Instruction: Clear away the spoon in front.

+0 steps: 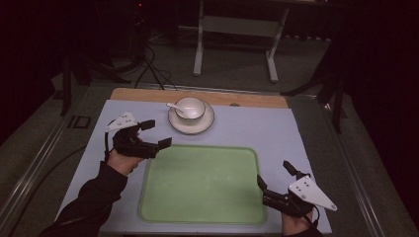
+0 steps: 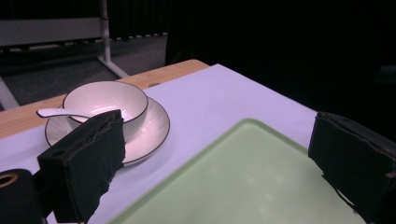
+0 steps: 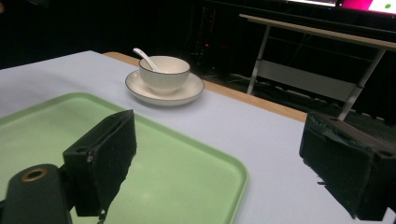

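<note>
We hold the left tool [image 1: 155, 133] with its jaws spread wide and nothing between them, above the bench [image 1: 276, 128] just left of the green tray [image 1: 202, 185]. The bowl [image 1: 190, 107] sits on its saucer [image 1: 203, 125] near the far edge of the bench — a white spoon [image 1: 174, 106] rests in it. Our right tool [image 1: 274, 175] is also wide and holding nothing, at the tray's near right corner, well apart from the bowl.

White ceramic bowl [image 1: 191, 107], thin dark rim line; white spoon [image 1: 174, 106]; white round saucer [image 1: 191, 125], dark-edged, faint radial ribbing. Pale green rectangular tray [image 1: 202, 183]. Desk [image 1: 276, 133] lavender-blue, far edge bare light wood. Black tool pads.
</note>
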Tool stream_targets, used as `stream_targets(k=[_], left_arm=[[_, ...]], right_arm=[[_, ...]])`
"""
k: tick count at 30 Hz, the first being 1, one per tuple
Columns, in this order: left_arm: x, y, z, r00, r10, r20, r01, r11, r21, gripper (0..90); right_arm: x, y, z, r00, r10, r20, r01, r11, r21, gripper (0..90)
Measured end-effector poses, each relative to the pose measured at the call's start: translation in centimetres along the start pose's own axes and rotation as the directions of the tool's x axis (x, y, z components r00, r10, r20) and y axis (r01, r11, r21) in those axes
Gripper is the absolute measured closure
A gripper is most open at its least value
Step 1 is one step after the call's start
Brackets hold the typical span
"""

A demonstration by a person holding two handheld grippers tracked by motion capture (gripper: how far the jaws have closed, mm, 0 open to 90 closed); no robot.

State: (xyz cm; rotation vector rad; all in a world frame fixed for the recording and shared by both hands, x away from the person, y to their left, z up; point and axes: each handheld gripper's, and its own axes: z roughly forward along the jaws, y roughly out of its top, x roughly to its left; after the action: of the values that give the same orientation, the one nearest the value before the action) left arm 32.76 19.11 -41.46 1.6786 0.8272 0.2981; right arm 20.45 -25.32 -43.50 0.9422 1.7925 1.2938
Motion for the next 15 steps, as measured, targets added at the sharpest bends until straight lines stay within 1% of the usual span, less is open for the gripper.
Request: stream_targets(k=[2,4,5,6,8,9,10,13,14,15], left_arm=[[0.6,0.0,0.5,0.9996,-0.027,-0.011,0.027,0.9996,-0.011,5.2],[1.5,0.1,1.0,0.9977,-0.067,-0.011,0.066,0.9974,-0.028,6.3],[1.5,0.1,1.0,0.9977,-0.067,-0.011,0.066,0.9974,-0.028,7.2],[2.5,0.1,1.7,0.9932,-0.116,-0.012,0.116,0.9921,-0.048,9.1],[3.3,0.1,2.3,0.9867,-0.162,-0.018,0.16,0.9852,-0.061,10.0],[4.0,0.0,3.0,0.9794,-0.201,-0.021,0.199,0.9777,-0.067,10.7],[4.0,0.0,3.0,0.9794,-0.201,-0.021,0.199,0.9777,-0.067,11.4],[4.9,-0.2,4.0,0.9648,-0.262,-0.018,0.26,0.9623,-0.079,14.0],[5.2,-0.3,4.3,0.9584,-0.285,-0.019,0.282,0.9558,-0.082,14.5],[5.4,-0.4,4.5,0.9516,-0.306,-0.032,0.302,0.9491,-0.09,14.5]], right_arm=[[0.0,0.0,0.0,1.0,-0.001,0.0,0.001,1.0,-0.001,10.8],[0.0,0.0,0.0,1.0,-0.001,-0.001,0.001,1.0,0.0,10.8],[0.0,0.0,0.0,1.0,-0.001,-0.001,0.001,1.0,0.0,10.8],[0.1,0.0,0.0,1.0,-0.003,-0.003,0.003,1.0,0.003,10.8],[0.1,0.0,0.0,1.0,-0.006,-0.002,0.006,1.0,0.002,10.8],[0.1,0.0,0.0,1.0,-0.007,-0.002,0.007,1.0,0.002,10.8],[0.1,0.0,0.0,1.0,-0.007,-0.002,0.007,1.0,0.002,10.8],[0.1,0.0,0.1,1.0,-0.005,-0.007,0.005,1.0,0.006,10.8],[0.1,0.0,0.1,1.0,-0.005,-0.007,0.005,1.0,0.005,10.8],[0.1,0.0,0.1,1.0,-0.005,-0.007,0.005,1.0,0.005,10.8]])
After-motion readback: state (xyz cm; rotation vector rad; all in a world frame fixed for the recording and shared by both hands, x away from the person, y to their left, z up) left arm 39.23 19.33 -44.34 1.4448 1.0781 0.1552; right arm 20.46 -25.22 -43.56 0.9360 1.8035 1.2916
